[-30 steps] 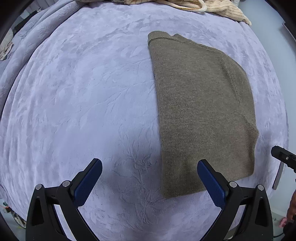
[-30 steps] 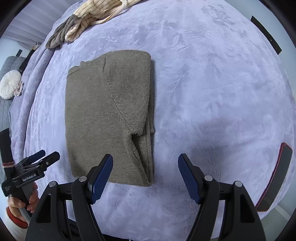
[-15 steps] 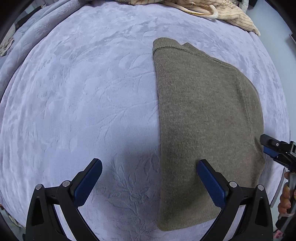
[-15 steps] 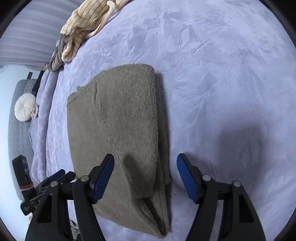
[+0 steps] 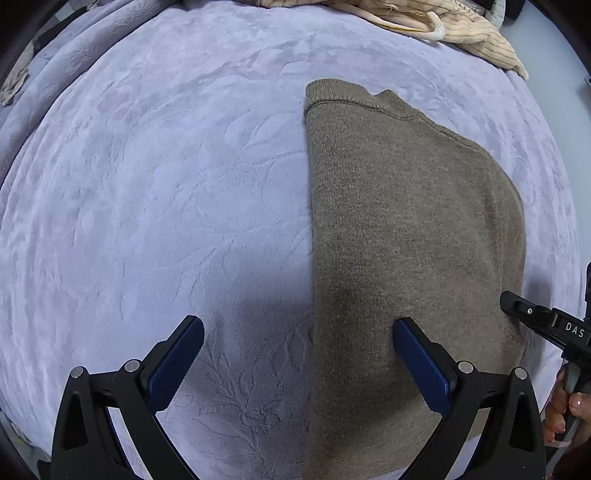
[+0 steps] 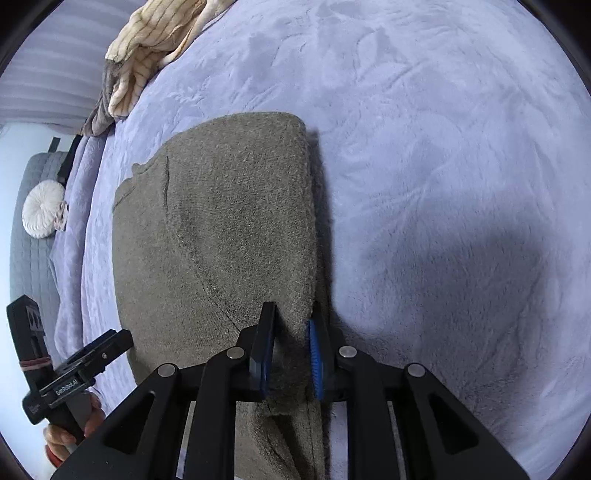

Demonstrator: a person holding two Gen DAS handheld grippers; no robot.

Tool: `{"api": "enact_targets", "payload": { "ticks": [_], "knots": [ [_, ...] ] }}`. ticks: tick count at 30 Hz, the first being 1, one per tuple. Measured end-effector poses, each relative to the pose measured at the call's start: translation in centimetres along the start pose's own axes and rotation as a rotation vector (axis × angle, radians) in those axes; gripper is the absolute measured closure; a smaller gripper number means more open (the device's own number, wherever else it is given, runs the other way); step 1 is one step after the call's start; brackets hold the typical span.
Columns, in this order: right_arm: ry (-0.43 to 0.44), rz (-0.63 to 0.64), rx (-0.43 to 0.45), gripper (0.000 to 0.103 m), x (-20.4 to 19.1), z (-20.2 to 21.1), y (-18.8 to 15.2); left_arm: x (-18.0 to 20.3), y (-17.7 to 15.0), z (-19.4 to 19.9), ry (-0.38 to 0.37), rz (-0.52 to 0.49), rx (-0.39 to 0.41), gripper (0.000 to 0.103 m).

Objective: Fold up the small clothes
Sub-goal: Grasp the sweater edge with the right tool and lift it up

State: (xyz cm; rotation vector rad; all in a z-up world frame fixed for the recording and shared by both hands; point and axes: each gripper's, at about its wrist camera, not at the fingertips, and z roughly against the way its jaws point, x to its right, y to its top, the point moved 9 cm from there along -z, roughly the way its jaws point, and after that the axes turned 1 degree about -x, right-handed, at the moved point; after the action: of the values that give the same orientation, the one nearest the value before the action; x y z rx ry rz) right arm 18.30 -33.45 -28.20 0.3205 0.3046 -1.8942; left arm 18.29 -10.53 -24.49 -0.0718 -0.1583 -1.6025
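An olive-brown knitted sweater point(image 5: 406, 240) lies folded lengthwise on the lavender blanket point(image 5: 147, 184). My left gripper point(image 5: 297, 328) is open and points straight down. It straddles the sweater's left edge near the hem, one pad over the knit and the other over the blanket. In the right wrist view, my right gripper point(image 6: 290, 321) is closing on the sweater's point(image 6: 221, 221) right folded edge. The fabric is bunched between its blue pads. Each gripper shows at the edge of the other's view: the right gripper point(image 5: 524, 314) and the left gripper point(image 6: 92, 358).
A pile of cream striped clothes point(image 5: 461, 33) lies at the far end of the bed, also in the right wrist view point(image 6: 147, 48). A round white cushion point(image 6: 42, 208) rests on a grey quilt beyond the bed's left side. A hand point(image 5: 565, 413) holds the right gripper's handle.
Both grippers have come down closer to the sweater. The right jaws went from wide apart to pinching the right folded edge. The left gripper's right pad now sits over the knit.
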Motion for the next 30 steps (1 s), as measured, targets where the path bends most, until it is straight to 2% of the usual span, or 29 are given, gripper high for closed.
{"api": "enact_targets", "payload": {
  "ticks": [2,4,15,18,20,24,27,30],
  "knots": [
    [0.014,-0.003,-0.009,0.078,0.0,0.6,-0.3,0.3,0.0,-0.2,0.001,-0.004,-0.002,0.0],
    [-0.007,-0.003,-0.021,0.07,0.3,1.3,-0.7,0.3,0.0,-0.2,-0.004,-0.002,-0.005,0.0],
    [0.023,-0.032,-0.018,0.057,1.4,2.7,-1.6,-0.1,-1.1,-0.2,-0.017,0.006,-0.002,0.0],
    [0.033,-0.026,-0.016,0.049,1.2,2.7,-1.5,-0.4,-1.0,-0.2,-0.031,-0.005,-0.005,0.0],
    [0.04,-0.015,-0.009,0.048,1.0,2.9,-1.5,-0.3,-0.8,0.1,-0.075,-0.013,0.0,0.0],
    [0.077,-0.002,0.002,0.047,0.9,3.1,-1.0,0.1,-0.2,0.8,-0.218,-0.036,-0.002,0.0],
    [0.12,0.01,-0.011,0.045,1.0,2.6,-0.8,0.6,0.2,0.4,-0.315,-0.061,-0.03,0.0],
    [0.169,0.014,-0.045,0.045,1.0,1.6,-0.7,1.3,0.5,-0.7,-0.382,-0.07,-0.068,0.0]
  ]
}}
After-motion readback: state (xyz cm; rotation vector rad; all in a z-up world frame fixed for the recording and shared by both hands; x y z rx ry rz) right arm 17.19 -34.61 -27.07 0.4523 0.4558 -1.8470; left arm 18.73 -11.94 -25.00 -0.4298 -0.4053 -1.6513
